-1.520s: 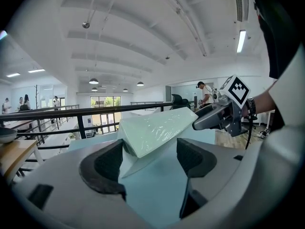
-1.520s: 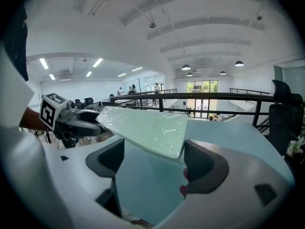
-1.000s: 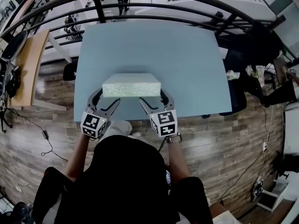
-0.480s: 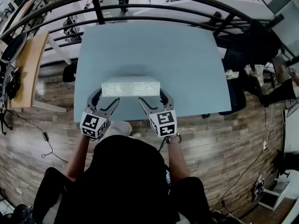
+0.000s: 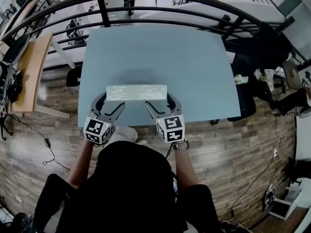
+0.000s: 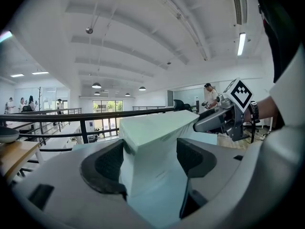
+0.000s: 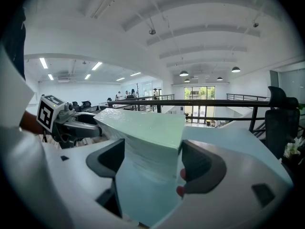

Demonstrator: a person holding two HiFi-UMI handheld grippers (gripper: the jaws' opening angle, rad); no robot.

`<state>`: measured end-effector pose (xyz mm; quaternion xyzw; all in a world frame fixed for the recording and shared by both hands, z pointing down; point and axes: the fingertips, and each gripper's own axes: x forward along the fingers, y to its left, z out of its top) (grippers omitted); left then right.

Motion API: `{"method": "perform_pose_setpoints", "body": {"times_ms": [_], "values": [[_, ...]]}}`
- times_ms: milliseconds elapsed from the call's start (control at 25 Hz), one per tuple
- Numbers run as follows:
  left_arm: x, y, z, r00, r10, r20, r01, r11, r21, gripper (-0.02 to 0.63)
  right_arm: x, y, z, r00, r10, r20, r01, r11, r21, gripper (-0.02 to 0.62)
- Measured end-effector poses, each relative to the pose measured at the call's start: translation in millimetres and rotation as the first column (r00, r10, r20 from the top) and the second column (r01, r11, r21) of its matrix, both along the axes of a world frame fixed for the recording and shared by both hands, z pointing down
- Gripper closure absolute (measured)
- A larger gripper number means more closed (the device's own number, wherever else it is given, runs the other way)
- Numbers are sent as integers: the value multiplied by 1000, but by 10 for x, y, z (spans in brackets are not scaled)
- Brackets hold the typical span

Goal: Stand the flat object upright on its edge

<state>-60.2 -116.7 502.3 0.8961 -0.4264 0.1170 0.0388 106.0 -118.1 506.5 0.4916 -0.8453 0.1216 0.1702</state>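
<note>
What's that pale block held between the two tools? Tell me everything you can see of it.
It is a pale green-white rectangular block, seemingly foam, with a faintly rough side. From above only a narrow long face shows, so it stands about on edge, over the near part of the blue table. The left gripper and right gripper each clamp one end between their fingers. Whether its lower edge touches the table isn't visible.

The foam block (image 5: 136, 92), gripped at its ends by my left gripper (image 5: 111, 100) and right gripper (image 5: 158, 100), walls off the near edge, but beyond it the blue table (image 5: 155, 52) lies open to me up to the black railing (image 5: 160, 20).
</note>
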Motion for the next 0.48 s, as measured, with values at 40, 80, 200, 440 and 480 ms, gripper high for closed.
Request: {"method": "perform_pose_setpoints", "body": {"times_ms": [40, 80, 200, 440, 480], "values": [[-2, 9, -8, 1000, -1, -1, 1, 1000, 0, 267, -2, 11, -6, 1000, 0, 0, 0, 1000, 1, 232], [-9, 16, -17, 1000, -1, -3, 1, 1000, 1, 267, -8, 20, -12, 1000, 0, -1, 0, 1000, 3, 232], [-36, 24, -23, 1000, -2, -5, 2, 1000, 5, 267, -35, 29, -21, 1000, 1, -3, -1, 1000, 7, 232], [-48, 48, -54, 1000, 2, -3, -2, 1000, 3, 267, -45, 59, -55, 1000, 4, -3, -4, 1000, 11, 232], [-52, 46, -58, 1000, 1, -3, -1, 1000, 3, 267, -47, 57, -61, 1000, 4, -4, -4, 1000, 12, 232]]}}
